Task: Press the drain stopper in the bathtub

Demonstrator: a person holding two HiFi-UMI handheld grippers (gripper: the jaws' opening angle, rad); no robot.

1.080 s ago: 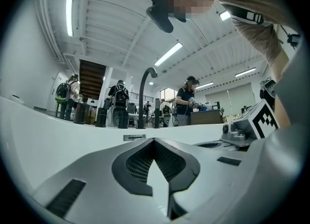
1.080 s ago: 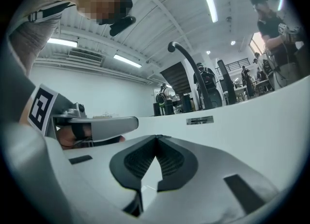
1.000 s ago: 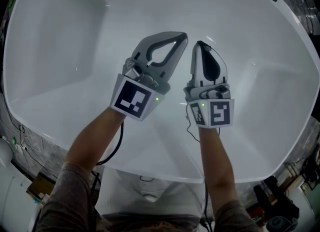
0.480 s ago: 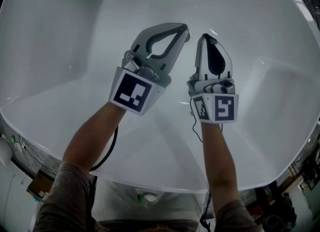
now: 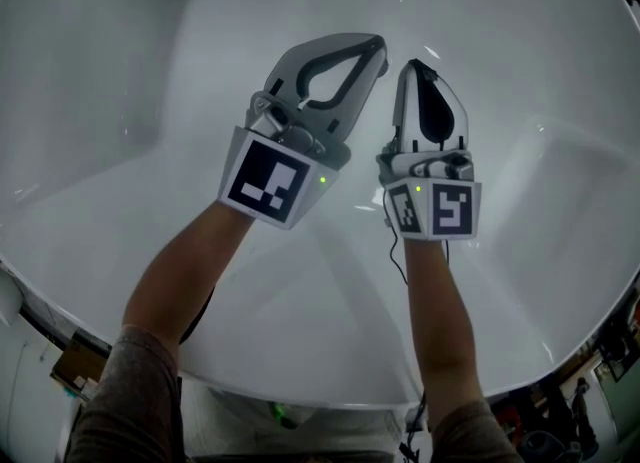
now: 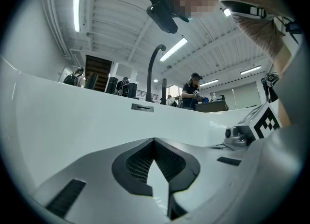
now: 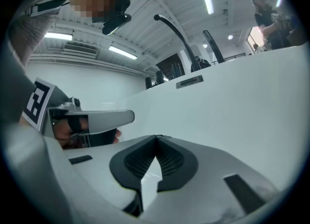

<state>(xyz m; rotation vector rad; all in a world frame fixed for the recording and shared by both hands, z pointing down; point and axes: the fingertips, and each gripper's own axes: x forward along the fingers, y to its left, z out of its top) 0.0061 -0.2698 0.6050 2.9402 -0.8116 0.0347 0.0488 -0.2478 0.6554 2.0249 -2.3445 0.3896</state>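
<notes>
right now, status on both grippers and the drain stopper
Left gripper shut, empty. Right gripper shut, empty, beside it inside the bathtub. Drain stopper not in view. No obstacle in sight.

Two pale-grey handheld tools: the left gripper (image 5: pixel 372 49) and the right gripper (image 5: pixel 412 66) each taper to a rounded loop, the right one's lined in black. A left marker cube (image 5: pixel 265 179) at nine o'clock of centre and a right marker cube (image 5: pixel 440 209) at four o'clock carry black-and-white squares, each with a small green light. A thin black cable (image 5: pixel 399 261) trails toward six o'clock. Grey-brown sleeves show at seven (image 5: pixel 125 401) and five o'clock (image 5: pixel 465 436). Dark ribbed pads (image 6: pixel 140 162) line the jaws.
</notes>
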